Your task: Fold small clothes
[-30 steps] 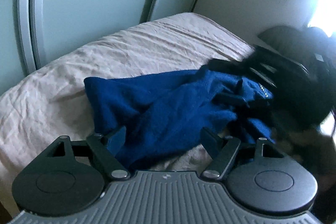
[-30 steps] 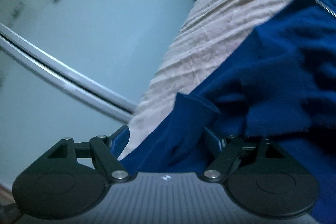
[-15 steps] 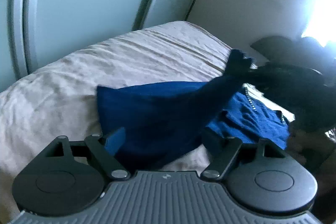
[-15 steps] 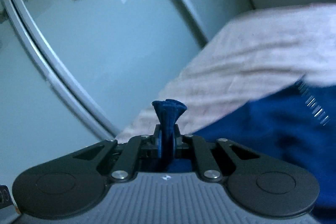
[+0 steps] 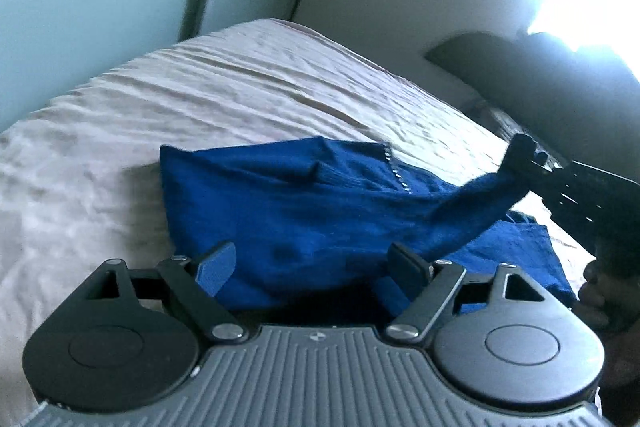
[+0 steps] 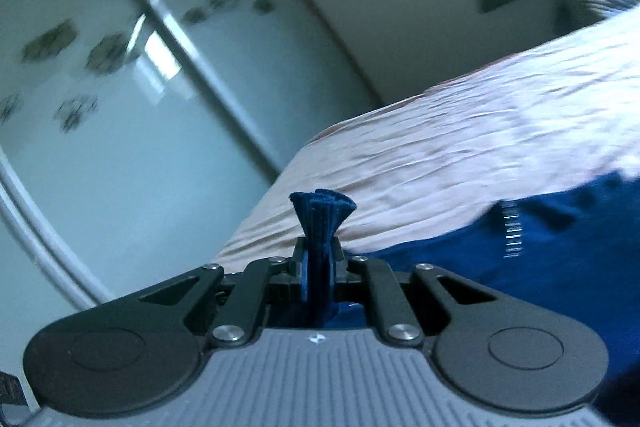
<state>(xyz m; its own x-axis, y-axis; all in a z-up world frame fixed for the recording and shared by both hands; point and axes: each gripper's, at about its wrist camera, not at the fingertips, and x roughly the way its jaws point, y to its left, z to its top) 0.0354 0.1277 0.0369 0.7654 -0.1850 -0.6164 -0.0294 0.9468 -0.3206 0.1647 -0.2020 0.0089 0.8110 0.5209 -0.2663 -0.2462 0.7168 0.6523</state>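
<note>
right fingers [image 6: 319, 263]: clamped together on a bunched tip of the blue garment; a fan of ribbed fabric sticks out past the pads
left fingers [image 5: 222, 263]: spread wide, just been opening a little more; garment lies between and under them, pads not pressing it
grippers: 2; the right gripper [image 5: 524, 157] also shows at the right edge of the left wrist view, pulling a sleeve-like strip of cloth up off the bed
garments: 1, a blue garment [image 5: 288, 211], knit-looking, deep blue, short row of pale stitches or studs near one edge
garment position: rumpled on the bed, near edge, one end lifted and stretched rightward
bed [image 5: 224, 95]: 1, wrinkled beige sheet
wardrobe doors [image 6: 132, 75]: sliding, glossy pale panels, blurred flower prints
dark object [image 5: 532, 79]: by the wall, blurred, cannot identify
</note>
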